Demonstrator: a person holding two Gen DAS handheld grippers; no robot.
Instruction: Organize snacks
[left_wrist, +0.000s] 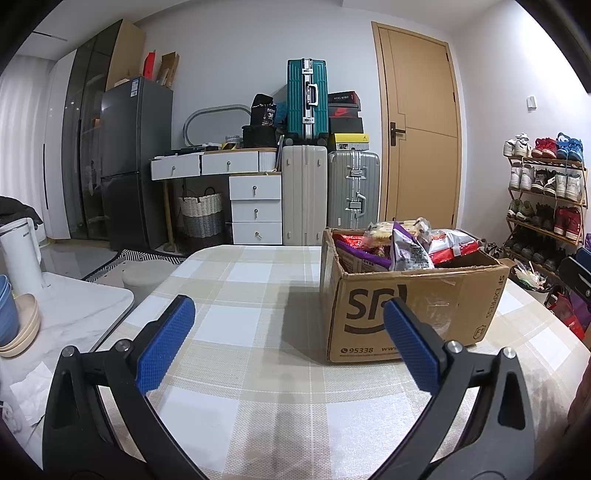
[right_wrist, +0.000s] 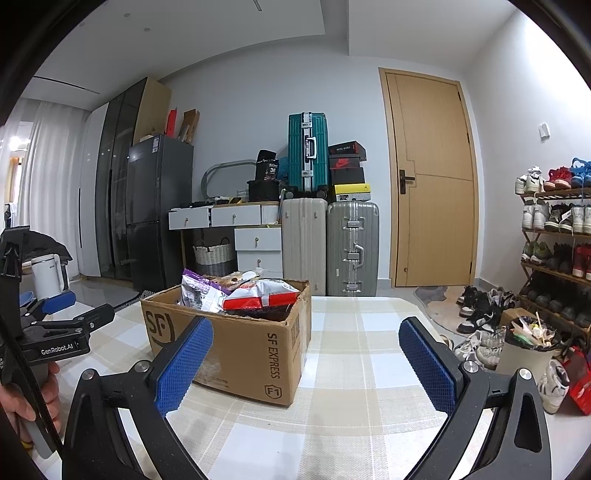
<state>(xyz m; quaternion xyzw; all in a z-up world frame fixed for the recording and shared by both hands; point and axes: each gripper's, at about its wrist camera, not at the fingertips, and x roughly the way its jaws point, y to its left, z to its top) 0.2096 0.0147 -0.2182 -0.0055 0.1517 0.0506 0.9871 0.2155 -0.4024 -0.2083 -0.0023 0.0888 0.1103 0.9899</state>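
Basically, snack bags are piled in an open cardboard box (left_wrist: 406, 310) sitting on the checked tablecloth (left_wrist: 258, 332), right of centre in the left wrist view and left of centre in the right wrist view. On top I see a red-and-white bag (right_wrist: 260, 295), a purple-and-silver bag (right_wrist: 197, 291) and some smaller packets behind them, too jumbled to name. Judgement: bags look light, puffy, crinkly film, likely slippery and easy to crush; best taken by a top seam or a loose corner, gently, not squeezed across the middle. The box itself looks stiff but worn, top edge torn; heavier once full, better moved by its walls with both tools. Left gripper (left_wrist: 288, 332) is spread wide, blue pads (left_wrist: 166, 343) apart, nothing between them, hovering over the cloth just short of the box front. Right gripper (right_wrist: 306, 354) is likewise wide apart and empty, pointed past the box's corner, touching nothing. A hand (right_wrist: 26, 402) holding the left tool shows at the edge of the right wrist view. Beyond: suitcases, door, shoe rack.
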